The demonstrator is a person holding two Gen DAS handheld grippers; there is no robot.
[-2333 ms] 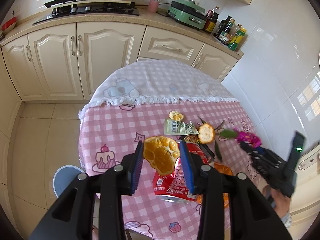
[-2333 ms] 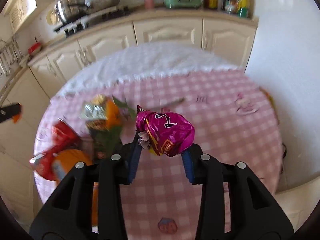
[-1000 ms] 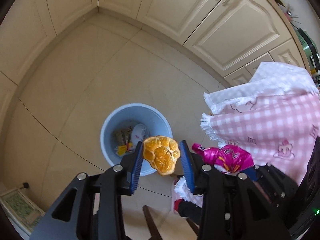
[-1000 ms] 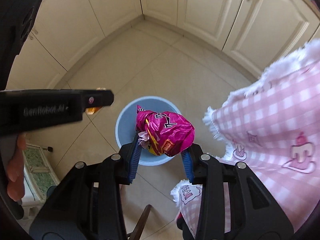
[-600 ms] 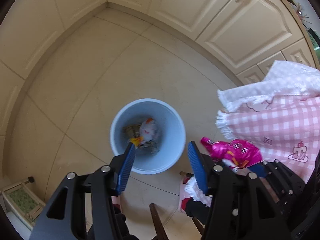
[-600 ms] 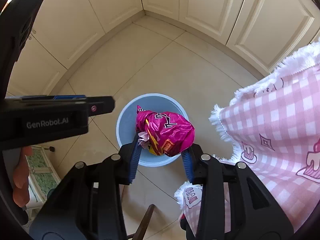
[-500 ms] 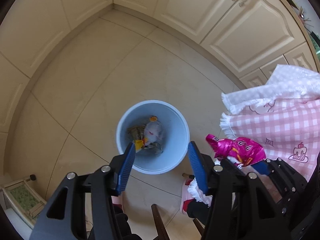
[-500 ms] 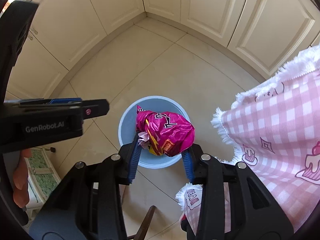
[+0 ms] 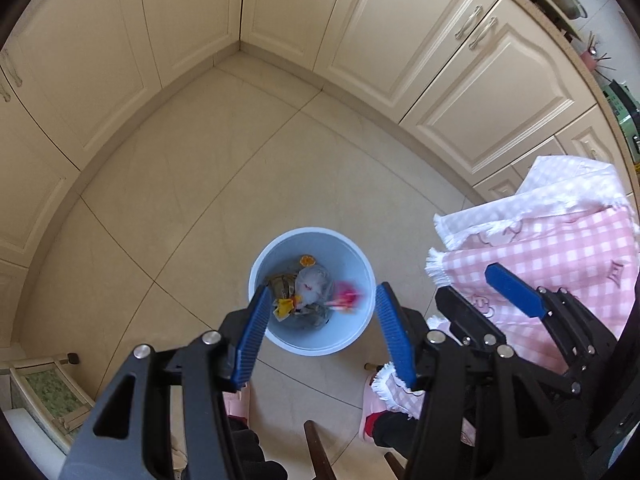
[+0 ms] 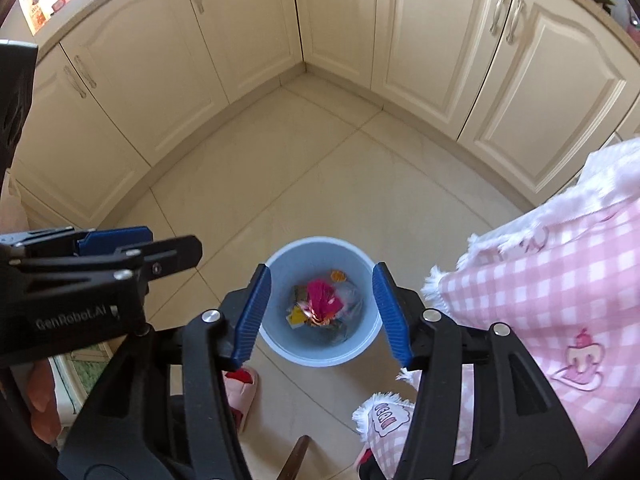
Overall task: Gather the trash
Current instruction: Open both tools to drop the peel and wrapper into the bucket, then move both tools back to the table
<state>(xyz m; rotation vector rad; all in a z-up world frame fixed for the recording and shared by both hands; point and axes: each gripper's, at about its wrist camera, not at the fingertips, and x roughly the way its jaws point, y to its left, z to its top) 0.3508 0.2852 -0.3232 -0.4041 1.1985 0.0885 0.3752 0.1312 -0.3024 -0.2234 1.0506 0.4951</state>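
Cream tiled floor [image 9: 248,184] lies bare around the round light-blue plastic bin [image 10: 320,354], beside the pink checked tablecloth's fringed edge [image 9: 436,268]. Left gripper [image 9: 318,330] and right gripper [image 10: 320,312] both hang spread and empty over the bin. The crumpled magenta foil wrapper [image 10: 322,298], blurred, sits inside; the left view shows it near the right wall, plus an orange peel piece [image 9: 307,259].

Cream cabinets [image 9: 452,80], tiled floor [image 9: 224,184], pink tablecloth [image 10: 560,280].
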